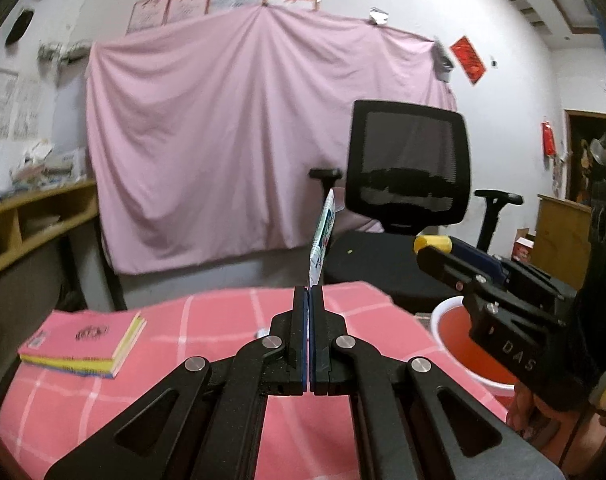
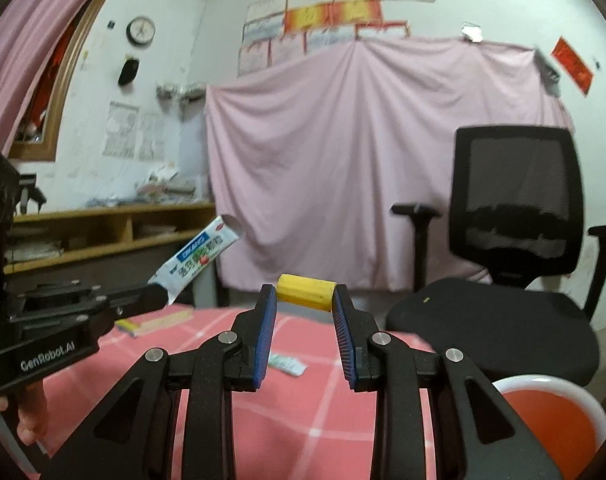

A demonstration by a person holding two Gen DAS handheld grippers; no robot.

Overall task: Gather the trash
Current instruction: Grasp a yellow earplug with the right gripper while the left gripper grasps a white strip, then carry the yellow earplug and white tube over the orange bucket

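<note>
My left gripper (image 1: 307,292) is shut on the lower edge of a white and green snack wrapper (image 1: 322,238), which stands up above the pink checked tablecloth (image 1: 207,320). From the right wrist view the same wrapper (image 2: 195,258) sticks out of the left gripper (image 2: 161,296) at the left. My right gripper (image 2: 305,294) is shut on a small yellow cylinder (image 2: 305,291), held crosswise between the blue pads. In the left wrist view that yellow piece (image 1: 431,243) shows at the right gripper's tip. A red bin with a white rim (image 2: 551,412) sits low at the right. Another small wrapper (image 2: 287,364) lies on the cloth.
A stack of pink and yellow books (image 1: 83,342) lies on the table's left part. A black mesh office chair (image 2: 515,216) stands behind the table at the right. A pink sheet (image 1: 243,128) covers the back wall, and a wooden shelf (image 1: 35,216) runs along the left.
</note>
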